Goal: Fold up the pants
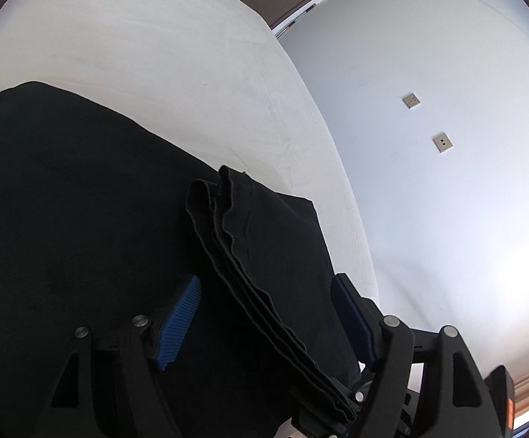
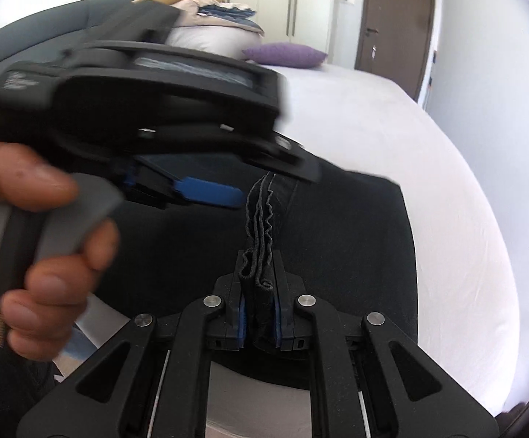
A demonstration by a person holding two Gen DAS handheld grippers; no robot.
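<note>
White bed (image 1: 136,54) w/ black pants (image 1: 63,200): right gripper (image 2: 259,314) pinches hem, left gripper (image 1: 264,325) jaws apart; only right view shows hand (image 2: 34,241).

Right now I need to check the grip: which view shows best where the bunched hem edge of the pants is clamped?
The right wrist view: the right gripper pinches the hem edge between its blue pads. The left wrist view shows the same layered edge running between the left gripper's open, untouching fingers.
</note>
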